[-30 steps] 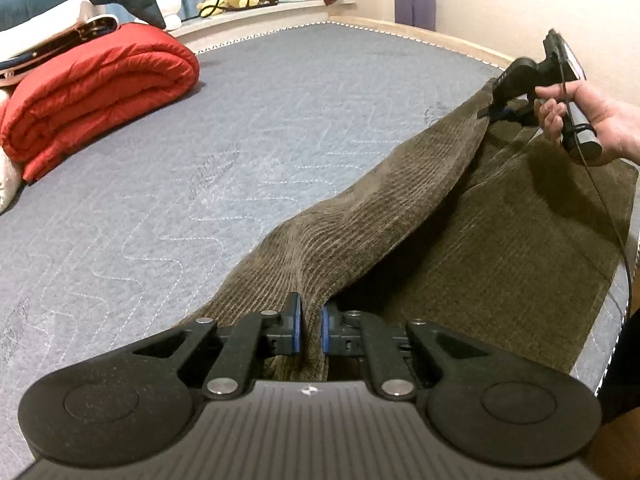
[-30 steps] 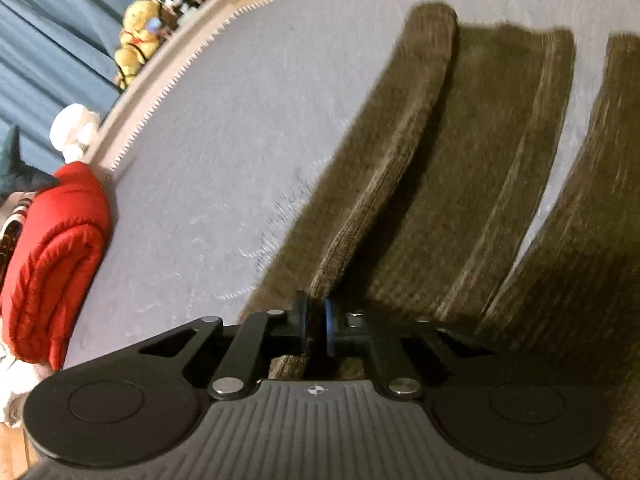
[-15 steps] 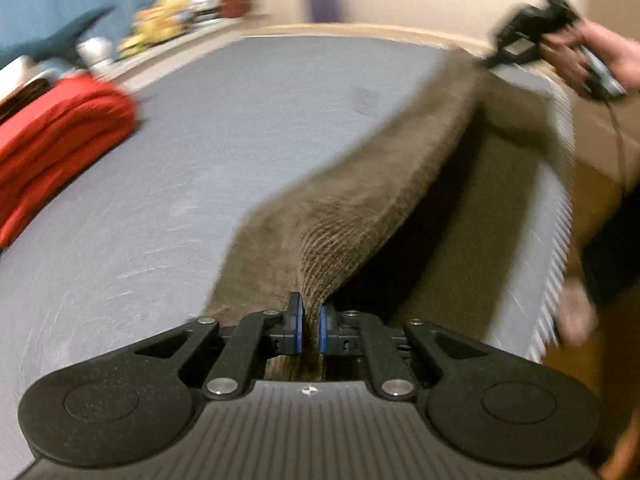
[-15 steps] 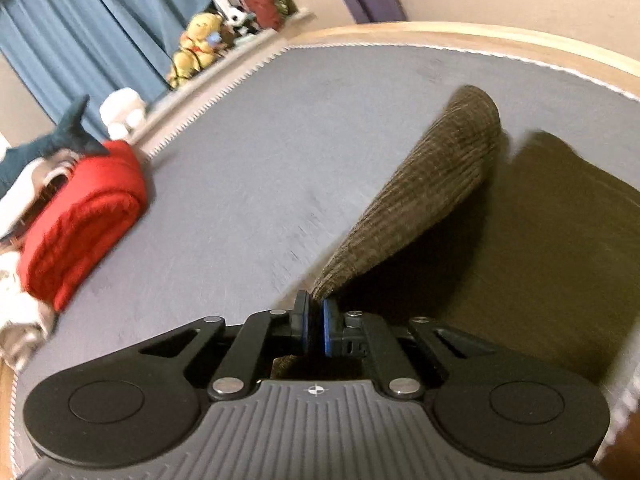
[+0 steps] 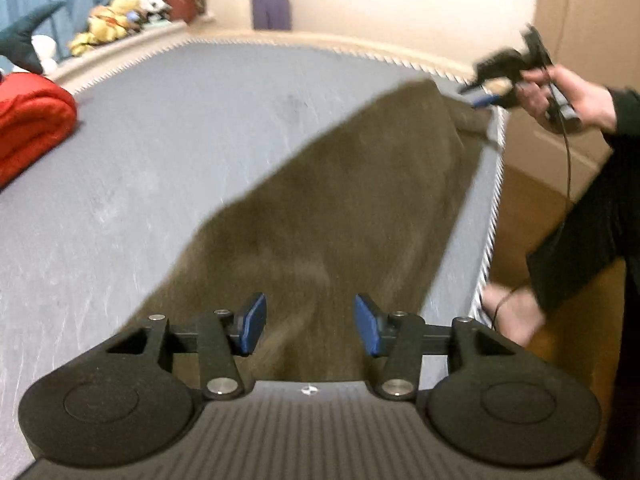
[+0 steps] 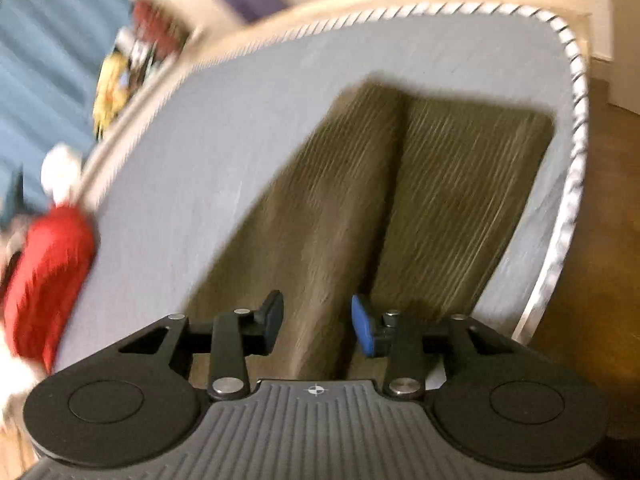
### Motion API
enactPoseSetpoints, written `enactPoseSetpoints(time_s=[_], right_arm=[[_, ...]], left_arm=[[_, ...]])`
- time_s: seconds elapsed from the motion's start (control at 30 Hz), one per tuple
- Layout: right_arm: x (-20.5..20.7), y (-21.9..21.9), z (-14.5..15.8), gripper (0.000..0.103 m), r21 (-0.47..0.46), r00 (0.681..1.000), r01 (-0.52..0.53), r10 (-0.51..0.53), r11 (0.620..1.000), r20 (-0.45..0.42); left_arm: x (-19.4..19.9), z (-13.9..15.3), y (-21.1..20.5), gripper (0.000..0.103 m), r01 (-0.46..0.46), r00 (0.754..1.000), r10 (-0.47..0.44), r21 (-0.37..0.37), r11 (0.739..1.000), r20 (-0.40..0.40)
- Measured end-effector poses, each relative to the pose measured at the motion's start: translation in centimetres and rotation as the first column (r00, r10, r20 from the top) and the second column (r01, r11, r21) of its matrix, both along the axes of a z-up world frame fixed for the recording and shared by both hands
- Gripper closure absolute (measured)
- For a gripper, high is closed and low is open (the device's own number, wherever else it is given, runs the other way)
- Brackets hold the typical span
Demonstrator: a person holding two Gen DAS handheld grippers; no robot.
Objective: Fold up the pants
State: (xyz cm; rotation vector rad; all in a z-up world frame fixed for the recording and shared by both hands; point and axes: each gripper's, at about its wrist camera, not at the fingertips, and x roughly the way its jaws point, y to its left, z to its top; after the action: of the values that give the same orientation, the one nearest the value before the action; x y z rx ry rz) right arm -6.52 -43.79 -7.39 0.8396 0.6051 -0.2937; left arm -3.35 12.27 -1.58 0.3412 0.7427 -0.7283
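A grey quilted mattress [image 5: 168, 152] with a striped corded edge fills most of both views, and the brown corduroy pants [image 5: 340, 216] lie along its near right side, close to the edge, beyond which wooden floor shows. In the right wrist view the pants [image 6: 360, 200] show as two long ribbed panels side by side with a dark crease between them, running away from the camera toward the far corner of the mattress.

At the left edge of the mattress sits a rolled red blanket [image 5: 28, 120]. Behind it, along a pale ledge before a blue curtain, stand several stuffed toys [image 5: 108, 28], too blurred to tell apart, and a small purple thing [image 5: 270, 10] leans on the far wall.

The left gripper [image 5: 310, 324] hovers low over the near end of the pants. Its jaws are opening; the cloth lies between and beneath the blue pads, and neither pad presses on it. The right gripper [image 6: 318, 326] is placed likewise over the other end, jaws opening, the left panel's fabric running under the gap, no pad touching it. In the left wrist view that same right gripper [image 5: 486, 94] appears just beside the far corner of the pants, held in the person's right hand [image 5: 560, 96] with a dark sleeve and a thin cable hanging down.

No brand, label or writing can be read; motion blur softens both views.
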Motion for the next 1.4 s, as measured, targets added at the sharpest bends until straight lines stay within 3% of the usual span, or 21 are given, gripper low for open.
enactPoseSetpoints(time_s=[0.13,0.23,0.37,0.5,0.57,0.63,0.73,0.83,0.87,0.9,1.03,1.1,1.17,1.27,1.33,1.4], right_arm=[[-0.1,-4.5,-0.3,0.062,0.022,0.993,0.119,-0.119,0.993,-0.002],[2.3,-5.8,-2.7,0.062,0.123,0.997,0.034,-0.026,0.992,-0.069],[5.9,-5.0,-3.8,0.062,0.013,0.99,-0.079,0.08,0.997,-0.112],[7.0,-5.1,-4.7,0.063,-0.003,0.988,-0.079,0.078,0.997,-0.134],[8.0,-4.8,-3.9,0.068,-0.043,0.991,-0.057,0.051,0.997,-0.121],[9.0,-3.9,-3.2,0.078,-0.085,0.993,-0.073,0.064,0.994,-0.099],[10.7,-1.1,-1.1,0.078,-0.191,0.986,-0.158,0.164,0.969,0.017],[11.4,1.2,1.0,0.076,-0.26,0.904,-0.314,0.371,0.913,0.212],[11.1,1.3,1.4,0.076,-0.267,0.879,-0.338,0.404,0.902,0.254],[10.9,1.1,1.6,0.074,-0.269,0.874,-0.339,0.407,0.902,0.263],[9.3,-1.7,-0.3,0.071,-0.14,0.956,-0.213,0.236,0.967,0.175],[8.7,-2.4,-1.9,0.071,-0.1,0.989,-0.133,0.138,0.986,0.049],[8.3,-3.1,-3.3,0.07,-0.03,0.997,-0.078,0.077,0.997,-0.013],[8.5,-3.4,-4.4,0.07,0.006,0.997,-0.081,0.081,0.997,0.003],[9.7,-3.6,-4.8,0.064,0.006,0.997,-0.08,0.08,0.997,0.005],[10.9,-4.2,-5.8,0.062,0.081,0.997,-0.076,0.078,0.994,-0.018]], left_arm=[[0.9,-0.7,-3.9,0.049,-0.024,0.998,0.022,0.042,0.999,0.058],[1.4,-1.6,-6.2,0.049,-0.017,0.998,0.013,0.071,0.997,0.068],[2.1,-2.4,-8.3,0.048,-0.009,0.996,-0.002,0.116,0.993,0.093],[3.4,-2.7,-9.0,0.048,-0.026,0.996,0.016,0.113,0.993,0.089],[4.0,-2.6,-8.8,0.048,-0.043,0.995,0.032,0.116,0.992,0.093],[4.4,-2.6,-8.5,0.048,-0.06,0.994,0.049,0.116,0.991,0.096],[4.8,-2.3,-8.3,0.048,-0.084,0.992,0.073,0.108,0.991,0.098],[5.1,-2.0,-8.0,0.048,-0.095,0.992,0.086,0.095,0.991,0.094],[5.1,-2.0,-8.0,0.048,-0.097,0.991,0.088,0.098,0.99,0.096],[5.0,-1.9,-7.9,0.048,-0.098,0.991,0.088,0.1,0.99,0.099],[4.6,-1.7,-7.7,0.048,-0.096,0.991,0.085,0.104,0.99,0.108],[4.4,-1.7,-7.6,0.048,-0.097,0.99,0.085,0.109,0.989,0.114],[4.3,-1.8,-7.7,0.048,-0.101,0.989,0.088,0.112,0.989,0.115],[4.1,-1.7,-7.8,0.047,-0.101,0.989,0.086,0.121,0.987,0.124],[3.9,-1.8,-7.9,0.047,-0.1,0.988,0.085,0.123,0.987,0.127],[3.7,-1.9,-8.1,0.047,-0.1,0.988,0.084,0.124,0.987,0.131]])
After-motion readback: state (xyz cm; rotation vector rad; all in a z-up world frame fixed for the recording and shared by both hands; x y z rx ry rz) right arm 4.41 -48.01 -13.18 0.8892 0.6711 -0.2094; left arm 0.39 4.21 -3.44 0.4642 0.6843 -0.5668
